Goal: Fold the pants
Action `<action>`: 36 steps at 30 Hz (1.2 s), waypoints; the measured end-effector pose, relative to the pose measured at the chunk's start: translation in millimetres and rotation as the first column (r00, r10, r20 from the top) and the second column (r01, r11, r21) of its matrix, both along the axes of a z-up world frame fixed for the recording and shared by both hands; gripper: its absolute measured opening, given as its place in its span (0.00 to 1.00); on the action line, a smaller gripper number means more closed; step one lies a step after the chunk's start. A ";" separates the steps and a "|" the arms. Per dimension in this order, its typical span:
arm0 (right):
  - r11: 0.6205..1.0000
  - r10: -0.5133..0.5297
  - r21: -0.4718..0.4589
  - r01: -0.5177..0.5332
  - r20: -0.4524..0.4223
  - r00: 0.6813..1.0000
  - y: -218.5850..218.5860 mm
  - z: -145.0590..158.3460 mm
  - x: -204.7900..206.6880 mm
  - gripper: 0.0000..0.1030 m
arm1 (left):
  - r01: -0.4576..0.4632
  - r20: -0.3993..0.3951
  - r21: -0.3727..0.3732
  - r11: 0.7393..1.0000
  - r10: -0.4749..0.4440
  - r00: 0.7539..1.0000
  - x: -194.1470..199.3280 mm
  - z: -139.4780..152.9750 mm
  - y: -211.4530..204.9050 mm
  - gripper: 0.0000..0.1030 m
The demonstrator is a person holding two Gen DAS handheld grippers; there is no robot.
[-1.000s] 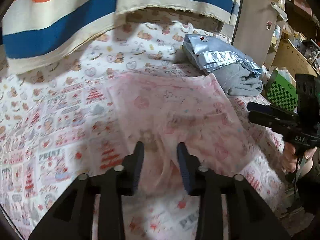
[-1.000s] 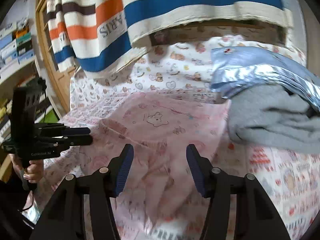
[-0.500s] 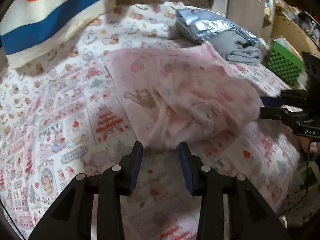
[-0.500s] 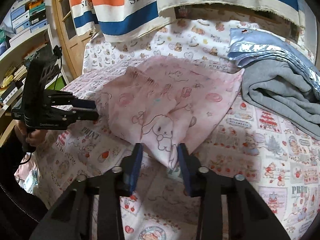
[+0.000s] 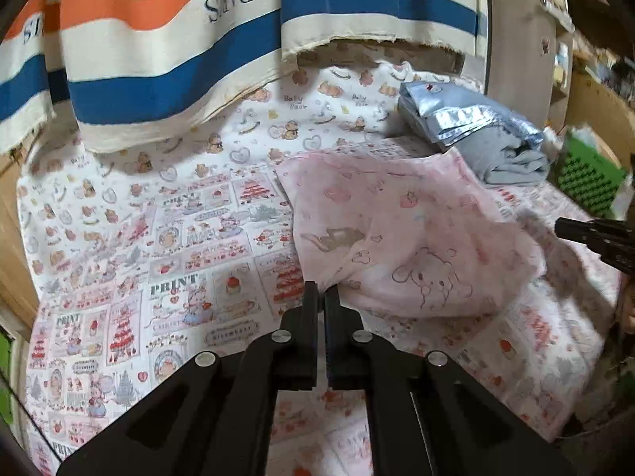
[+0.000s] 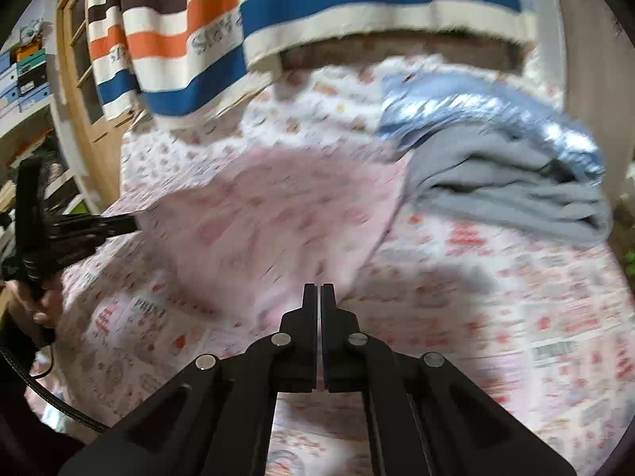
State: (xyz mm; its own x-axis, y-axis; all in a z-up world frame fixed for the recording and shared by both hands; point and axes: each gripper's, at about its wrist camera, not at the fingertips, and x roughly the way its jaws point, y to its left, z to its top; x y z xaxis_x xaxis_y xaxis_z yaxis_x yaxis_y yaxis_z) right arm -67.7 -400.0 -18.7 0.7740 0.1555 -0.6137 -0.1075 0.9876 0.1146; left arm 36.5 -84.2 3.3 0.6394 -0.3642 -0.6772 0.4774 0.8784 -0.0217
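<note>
The pink cartoon-print pants [image 5: 401, 234] lie folded over in a loose bundle on the patterned bed sheet [image 5: 158, 246]. My left gripper [image 5: 322, 291] is shut, pinching the near left corner of the pants. My right gripper [image 6: 319, 291] is shut at the near edge of the pants [image 6: 270, 222]; that view is blurred, and no cloth shows between its closed jaws. The right gripper also shows at the right edge of the left wrist view [image 5: 587, 234]. The left gripper shows at the left of the right wrist view [image 6: 91, 226].
A folded pile of blue and grey clothes [image 5: 476, 135] sits at the far right of the bed. A striped orange, blue and cream cloth [image 5: 198, 39] hangs over the far side. A green checked box [image 5: 587, 182] stands beyond the bed's right edge. Shelves [image 6: 24, 71] stand at left.
Both grippers have closed from open. The left one now pinches the pants' near corner. The right wrist view has swung and blurred.
</note>
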 end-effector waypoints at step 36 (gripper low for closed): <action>0.990 0.108 -0.080 -0.118 -0.117 0.987 11.6 -1.6 1.6 0.03 | -0.017 -0.075 0.021 1.000 0.018 0.997 -5.3 -15.9 1.7 0.03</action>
State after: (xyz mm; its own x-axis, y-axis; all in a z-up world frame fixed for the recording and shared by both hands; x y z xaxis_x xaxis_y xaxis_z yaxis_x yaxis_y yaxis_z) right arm -66.1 -388.5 -20.3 0.6800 0.1805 -0.7106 -0.2105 0.9765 0.0467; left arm 31.2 -82.5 -12.6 0.5928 -0.3394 -0.7303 0.4598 0.8872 -0.0391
